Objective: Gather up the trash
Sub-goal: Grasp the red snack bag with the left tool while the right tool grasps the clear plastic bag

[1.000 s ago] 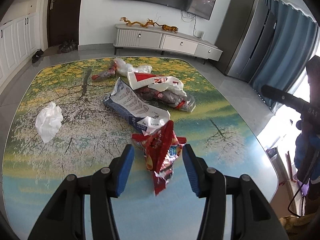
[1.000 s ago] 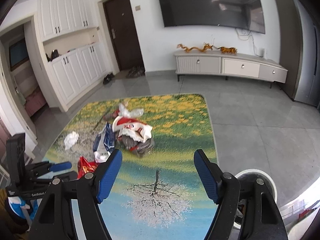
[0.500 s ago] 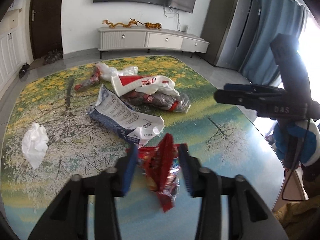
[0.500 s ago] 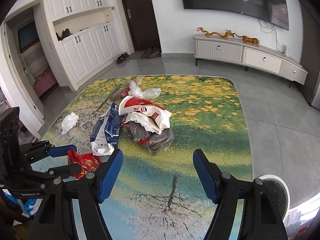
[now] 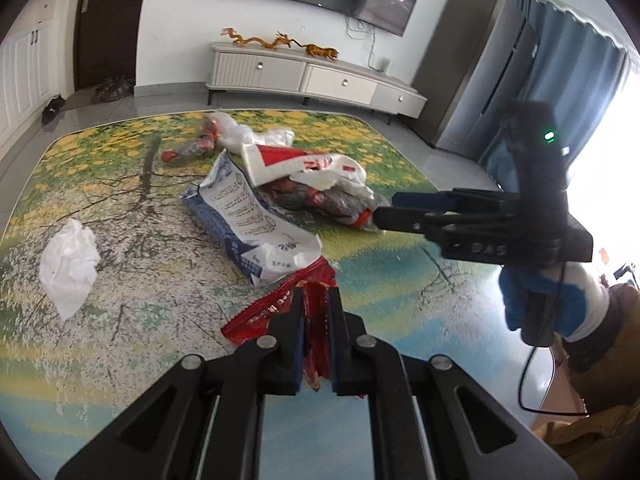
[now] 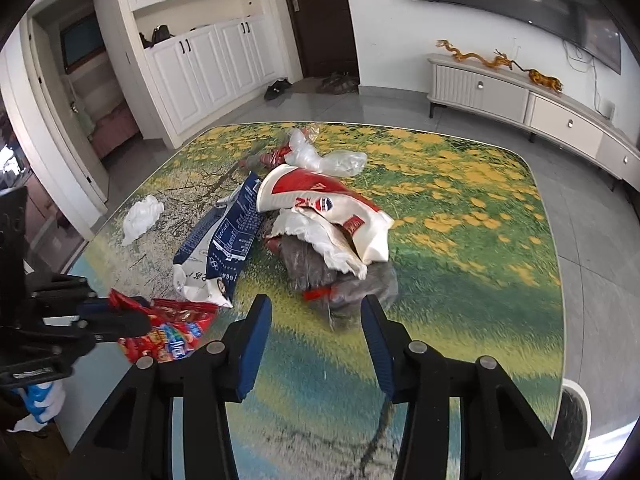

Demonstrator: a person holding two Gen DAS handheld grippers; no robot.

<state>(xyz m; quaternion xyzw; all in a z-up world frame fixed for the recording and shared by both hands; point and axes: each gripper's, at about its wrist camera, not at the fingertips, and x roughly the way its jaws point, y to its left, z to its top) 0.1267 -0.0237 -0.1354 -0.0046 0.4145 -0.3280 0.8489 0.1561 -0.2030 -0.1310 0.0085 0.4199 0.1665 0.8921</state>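
The left gripper is closed on the red snack wrapper; both blue pads press the foil from either side. In the right wrist view the same wrapper shows printed colour panels and lies at the near left edge of the table, which carries a landscape print.

Positions below are given relative to the red snack wrapper.

- Blue-and-white bag: directly beyond the wrapper, its torn white end touching or just overlapping it.
- Red-and-white plastic bag: farther beyond, lying on top of a dark crumpled bag with red trim.
- Clear plastic bag: at the far end of the pile, next to a small red-tipped item that is too small to identify.
- Crumpled white tissue: well apart to the left, alone on the table.

The right gripper has just been closing and its jaws stand partly apart. Its pads flank the near edge of the dark crumpled bag; motion blur there makes contact uncertain, but the pads appear not to press on it. In the left wrist view this gripper enters from the right, held by a gloved hand, its fingertips beside the dark crumpled bag.
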